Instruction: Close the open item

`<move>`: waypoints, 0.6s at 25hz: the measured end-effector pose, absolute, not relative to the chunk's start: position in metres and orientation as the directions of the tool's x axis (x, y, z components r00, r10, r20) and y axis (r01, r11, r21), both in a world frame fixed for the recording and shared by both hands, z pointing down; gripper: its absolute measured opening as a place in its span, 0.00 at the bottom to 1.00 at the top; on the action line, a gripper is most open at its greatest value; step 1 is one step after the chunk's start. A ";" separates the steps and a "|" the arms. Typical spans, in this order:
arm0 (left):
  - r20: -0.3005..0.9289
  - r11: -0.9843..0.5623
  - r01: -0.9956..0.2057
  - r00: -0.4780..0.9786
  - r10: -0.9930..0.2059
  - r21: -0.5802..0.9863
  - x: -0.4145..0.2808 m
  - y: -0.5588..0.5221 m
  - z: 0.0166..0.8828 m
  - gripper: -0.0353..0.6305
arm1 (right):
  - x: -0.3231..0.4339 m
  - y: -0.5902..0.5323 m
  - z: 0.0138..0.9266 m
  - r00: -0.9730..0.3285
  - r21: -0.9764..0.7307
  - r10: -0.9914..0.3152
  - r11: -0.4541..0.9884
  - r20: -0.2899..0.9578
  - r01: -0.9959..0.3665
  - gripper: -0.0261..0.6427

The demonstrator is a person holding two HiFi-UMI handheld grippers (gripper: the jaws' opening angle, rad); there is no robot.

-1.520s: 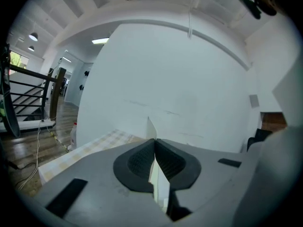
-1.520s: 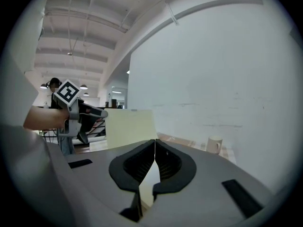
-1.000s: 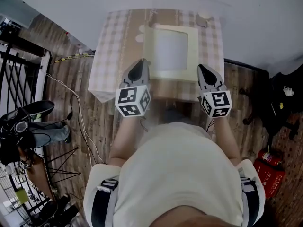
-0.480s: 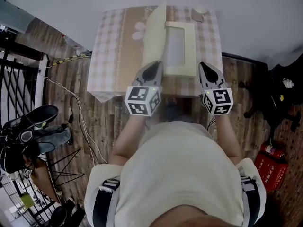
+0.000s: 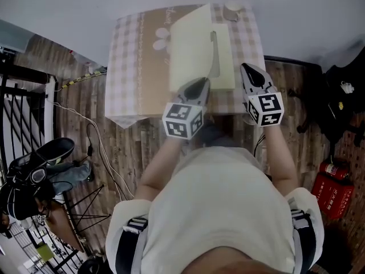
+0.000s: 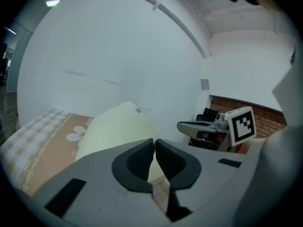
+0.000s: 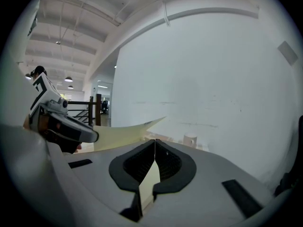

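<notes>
At the near edge of the worktop (image 5: 128,67), our left gripper (image 6: 155,142) has its jaws pressed together on nothing, close against the near end of the cream lid (image 5: 191,44). That lid leans tilted over the cream box (image 5: 224,61), not yet flat. Our right gripper (image 7: 155,141), jaws likewise together and empty, sits just beside the box's right side. A cup (image 5: 231,7) stands at the far corner.
</notes>
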State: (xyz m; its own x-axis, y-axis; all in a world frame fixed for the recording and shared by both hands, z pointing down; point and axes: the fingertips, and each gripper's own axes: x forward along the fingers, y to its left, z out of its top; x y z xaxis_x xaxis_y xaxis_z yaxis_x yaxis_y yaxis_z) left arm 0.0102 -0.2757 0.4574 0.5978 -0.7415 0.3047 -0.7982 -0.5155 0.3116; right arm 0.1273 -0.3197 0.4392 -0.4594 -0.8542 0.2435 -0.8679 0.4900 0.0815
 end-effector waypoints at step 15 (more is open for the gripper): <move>0.410 -0.592 -0.771 0.631 -0.659 0.235 0.057 -0.277 0.501 0.07 | 0.122 -0.383 0.442 -0.484 0.096 -0.834 0.523 0.265 -0.847 0.04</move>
